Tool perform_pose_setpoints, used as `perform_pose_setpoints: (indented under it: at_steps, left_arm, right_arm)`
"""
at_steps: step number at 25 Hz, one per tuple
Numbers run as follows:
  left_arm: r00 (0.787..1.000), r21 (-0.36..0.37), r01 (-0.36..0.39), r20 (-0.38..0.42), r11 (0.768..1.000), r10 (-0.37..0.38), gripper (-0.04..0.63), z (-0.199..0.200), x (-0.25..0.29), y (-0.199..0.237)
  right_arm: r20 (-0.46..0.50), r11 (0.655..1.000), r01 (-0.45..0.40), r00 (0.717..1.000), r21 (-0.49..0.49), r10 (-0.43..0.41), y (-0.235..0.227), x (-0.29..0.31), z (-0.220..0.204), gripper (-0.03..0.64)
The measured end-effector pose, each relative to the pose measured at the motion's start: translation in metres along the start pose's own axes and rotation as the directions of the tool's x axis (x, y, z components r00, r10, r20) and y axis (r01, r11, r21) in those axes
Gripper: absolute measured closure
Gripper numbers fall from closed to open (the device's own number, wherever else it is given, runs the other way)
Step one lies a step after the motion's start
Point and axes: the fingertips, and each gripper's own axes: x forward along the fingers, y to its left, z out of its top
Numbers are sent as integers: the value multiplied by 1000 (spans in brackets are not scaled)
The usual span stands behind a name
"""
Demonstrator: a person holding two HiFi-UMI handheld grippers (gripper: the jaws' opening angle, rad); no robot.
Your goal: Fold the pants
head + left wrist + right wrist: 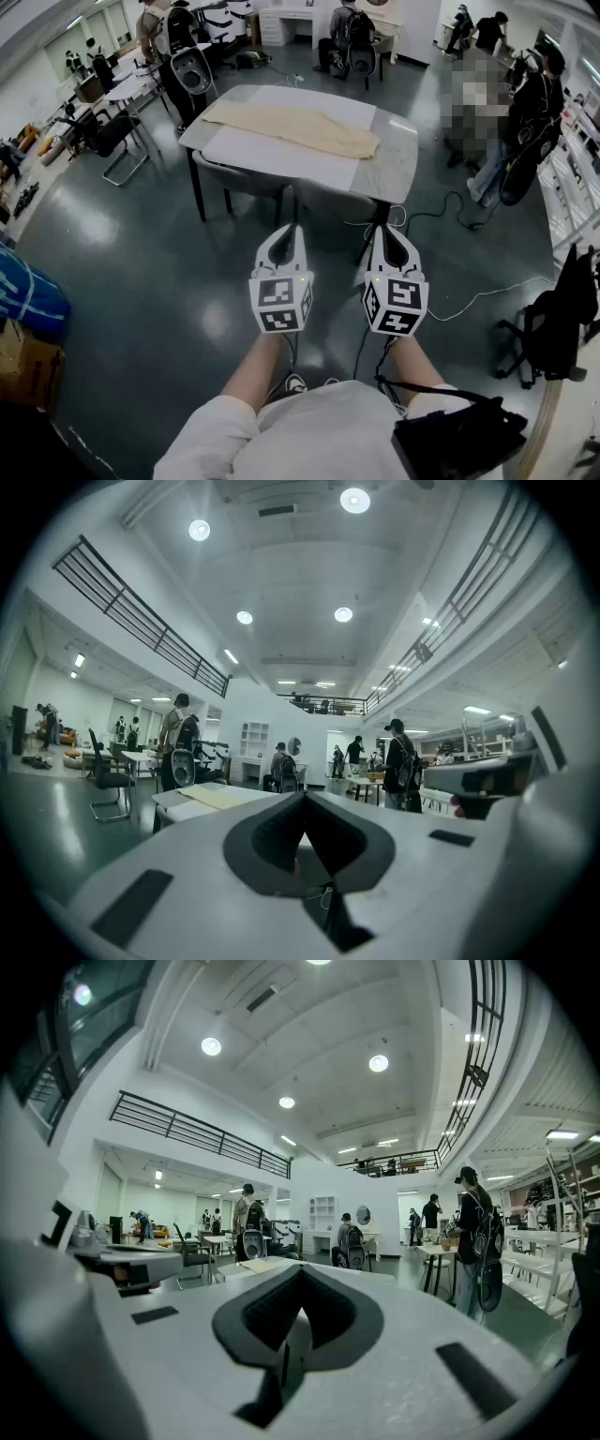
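Dark, glossy floor separates both grippers from a grey-topped rectangular table (398, 169). The table stands straight ahead of them and well apart, in a big open hall. The long beige cloth pants (295, 127) lie flat on a white sheet (267, 155) covering most of that tabletop. Their long axis runs crosswise to the grippers' pointing direction, with the far-left end a little farther off than the right end.

The white left gripper (288, 234) and white right gripper (386, 234) are held level side by side. Each has its jaws pressed together with nothing between them.

Neither gripper looks clearly nearer to the pants. The left one lines up roughly with the middle of the pants, and the right one with their right-hand end. I judge that folding has not begun and that the next move is simply to close the gap to the table.

Two grey chairs (234, 178) are tucked under the near edge, directly between the grippers and the pants, and may hinder stepping close. A white cable (487, 292) trails on the floor off to the right of the right gripper. People with backpacks stand beyond the table.
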Motion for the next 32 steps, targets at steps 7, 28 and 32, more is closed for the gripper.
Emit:
perform_pose_setpoints:
  at_steps: [7,28,32]
  left_arm:
    - [1000,7,8,-3,1000,-7,591,7,2,3]
    - [999,10,13,-44,1000,-12,591,-25,43,93]
    - [999,1,-21,-49,1000,21,591,-20,88,119]
  right_arm:
    - [10,999,-17,1000,35,17,6,4,7,624]
    - [-86,996,56,995,64,-50,41,87,-32,624]
    - [-86,997,38,996,71,-32,37,143,-25,624]
